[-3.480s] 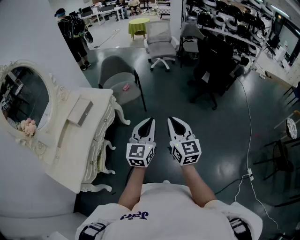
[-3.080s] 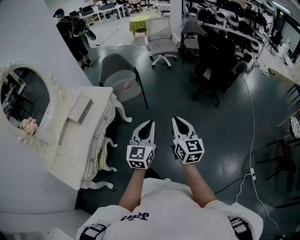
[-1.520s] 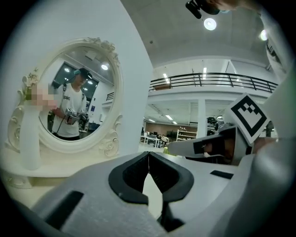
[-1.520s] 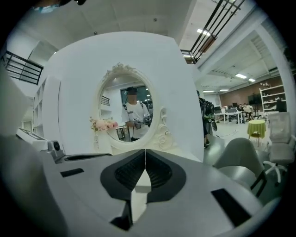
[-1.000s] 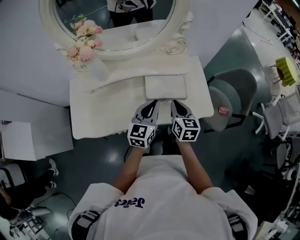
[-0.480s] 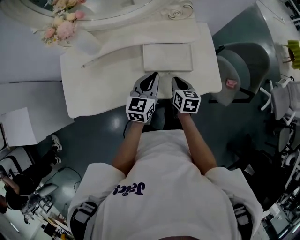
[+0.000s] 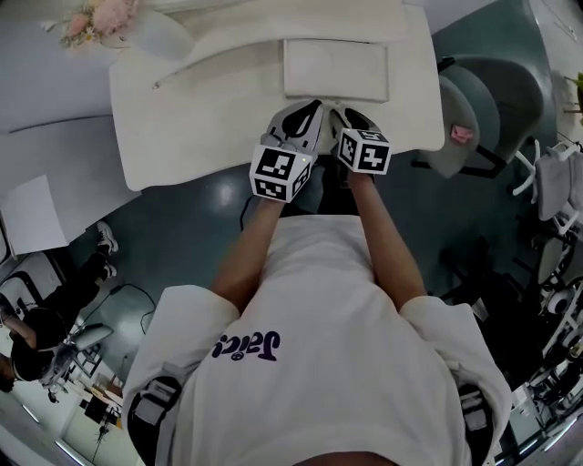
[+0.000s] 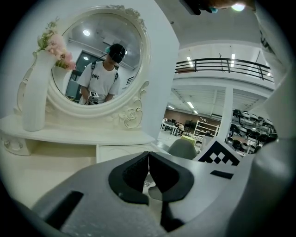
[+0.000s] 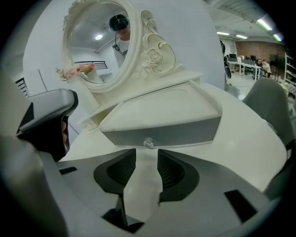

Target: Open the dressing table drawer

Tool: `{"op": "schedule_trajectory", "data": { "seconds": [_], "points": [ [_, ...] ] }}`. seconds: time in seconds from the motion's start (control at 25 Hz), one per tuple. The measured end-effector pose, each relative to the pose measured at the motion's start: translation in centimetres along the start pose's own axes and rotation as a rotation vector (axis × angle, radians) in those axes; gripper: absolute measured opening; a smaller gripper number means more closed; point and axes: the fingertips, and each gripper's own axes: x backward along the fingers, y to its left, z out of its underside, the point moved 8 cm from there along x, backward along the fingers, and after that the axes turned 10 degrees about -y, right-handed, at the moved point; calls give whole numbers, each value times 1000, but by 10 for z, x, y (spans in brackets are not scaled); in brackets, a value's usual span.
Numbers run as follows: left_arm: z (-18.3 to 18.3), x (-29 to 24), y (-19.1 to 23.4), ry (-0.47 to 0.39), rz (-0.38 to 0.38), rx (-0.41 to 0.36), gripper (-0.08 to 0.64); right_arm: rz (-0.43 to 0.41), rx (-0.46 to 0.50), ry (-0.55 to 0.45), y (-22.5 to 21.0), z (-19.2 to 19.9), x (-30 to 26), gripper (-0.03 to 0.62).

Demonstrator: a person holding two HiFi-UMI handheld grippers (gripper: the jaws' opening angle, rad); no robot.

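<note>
A small white drawer box [image 7: 335, 68] sits on the white dressing table [image 7: 182, 118], below the oval mirror [image 8: 99, 60]. Its grey front [image 9: 185, 132] carries a small clear knob [image 9: 148, 142]. My right gripper [image 9: 147, 155] points down at that front. Its jaws are opening, with nothing between them, and the knob lies just beyond the tips. In the head view this right gripper [image 7: 351, 116] hovers at the box's near edge. My left gripper [image 7: 310, 114] is beside it on the left. Its jaws are shut and empty in the left gripper view [image 8: 148, 157].
A white vase with pink flowers [image 7: 100, 23] stands at the table's back left. A grey chair [image 7: 483, 118] with a pink object [image 7: 463, 134] on its seat stands to the right of the table. A white panel [image 7: 32, 218] and another person [image 7: 36, 337] are at the left.
Both grippers have moved forward from the table's front edge to the drawer box's front and have sunk lower. The right jaws now stand apart. The head view has tilted further down.
</note>
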Motion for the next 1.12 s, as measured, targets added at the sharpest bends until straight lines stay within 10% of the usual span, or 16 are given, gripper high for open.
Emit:
{"op": "schedule_trajectory", "data": {
  "seconds": [1.12],
  "points": [
    [-1, 16, -7, -7, 6, 52, 15, 39, -74, -51, -1, -2, -18, 72]
  ]
}}
